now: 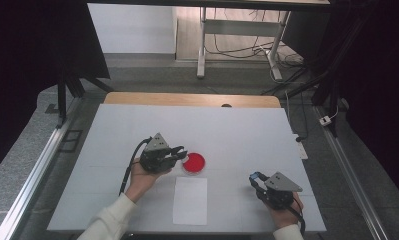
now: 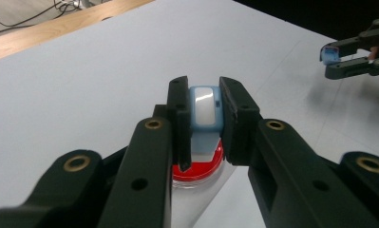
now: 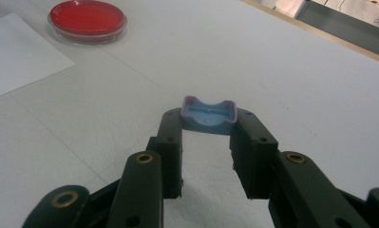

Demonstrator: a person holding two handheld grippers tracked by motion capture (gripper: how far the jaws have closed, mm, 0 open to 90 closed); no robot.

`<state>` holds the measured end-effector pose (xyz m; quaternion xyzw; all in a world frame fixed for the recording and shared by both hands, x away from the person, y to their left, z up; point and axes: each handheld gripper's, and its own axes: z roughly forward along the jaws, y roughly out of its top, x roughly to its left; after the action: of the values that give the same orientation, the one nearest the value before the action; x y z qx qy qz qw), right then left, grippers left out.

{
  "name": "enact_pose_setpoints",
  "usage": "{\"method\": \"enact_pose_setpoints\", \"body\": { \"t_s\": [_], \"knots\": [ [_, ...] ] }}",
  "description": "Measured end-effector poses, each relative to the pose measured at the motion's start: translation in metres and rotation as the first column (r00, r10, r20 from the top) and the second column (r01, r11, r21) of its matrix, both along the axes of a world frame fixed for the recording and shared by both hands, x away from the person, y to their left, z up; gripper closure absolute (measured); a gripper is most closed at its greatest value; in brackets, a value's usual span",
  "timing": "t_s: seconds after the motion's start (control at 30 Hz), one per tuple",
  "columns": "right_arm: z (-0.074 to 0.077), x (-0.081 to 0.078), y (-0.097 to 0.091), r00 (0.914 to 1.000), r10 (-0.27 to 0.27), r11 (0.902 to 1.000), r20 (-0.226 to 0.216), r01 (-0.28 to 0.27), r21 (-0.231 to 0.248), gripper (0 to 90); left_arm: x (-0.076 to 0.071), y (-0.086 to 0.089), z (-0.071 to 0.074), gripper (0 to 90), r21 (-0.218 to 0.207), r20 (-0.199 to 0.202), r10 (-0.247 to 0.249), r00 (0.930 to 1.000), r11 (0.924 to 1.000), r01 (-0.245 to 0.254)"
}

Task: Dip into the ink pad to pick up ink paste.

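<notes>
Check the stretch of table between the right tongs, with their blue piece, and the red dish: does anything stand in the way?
Nothing visible does. The right tongs grip a blue piece; bare white table runs to the red dish. The paper sheet lies flat beside that line. The left tongs, holding a blue-and-white piece, hang at the dish's far side.

The left gripper (image 1: 179,152) is held low over the table in the left hand (image 1: 139,179), jaws pointed right and clamped on a piece. The right gripper (image 1: 254,178) is held in the right hand (image 1: 287,212), jaws pointed left and clamped likewise.
</notes>
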<state>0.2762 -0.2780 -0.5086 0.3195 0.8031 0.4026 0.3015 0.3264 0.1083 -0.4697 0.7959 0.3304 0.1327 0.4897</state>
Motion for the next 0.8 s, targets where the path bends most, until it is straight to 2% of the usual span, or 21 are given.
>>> {"method": "enact_pose_setpoints", "body": {
  "t_s": [0.07,0.23,0.47,0.63,0.8],
  "knots": [
    [0.0,0.0,0.0,1.0,0.001,1.0,0.0,-0.001,0.001,65.3,0.003,-0.001,-0.003,75.1,0.017,-0.004,0.002,1.0,0.9999,-0.002],
    [-0.001,0.001,0.0,1.0,0.002,1.0,0.0,-0.002,0.001,65.3,0.01,-0.006,-0.009,75.1,0.027,-0.027,-0.001,0.9996,0.9996,0.002],
    [-0.001,0.0,0.0,1.0,0.002,1.0,-0.001,-0.002,-0.001,65.3,0.017,-0.012,-0.012,75.1,0.036,-0.032,-0.007,0.9995,0.9993,0.008],
    [-0.001,0.0,0.0,1.0,-0.001,1.0,-0.002,0.001,-0.003,65.3,0.026,-0.018,-0.014,75.1,0.026,-0.041,-0.01,0.9991,0.9996,0.012],
    [-0.001,0.0,-0.001,1.0,-0.002,1.0,-0.001,0.002,-0.005,65.3,0.032,-0.027,-0.016,75.1,0.053,-0.034,-0.022,0.9992,0.9983,0.024]
  ]
}}
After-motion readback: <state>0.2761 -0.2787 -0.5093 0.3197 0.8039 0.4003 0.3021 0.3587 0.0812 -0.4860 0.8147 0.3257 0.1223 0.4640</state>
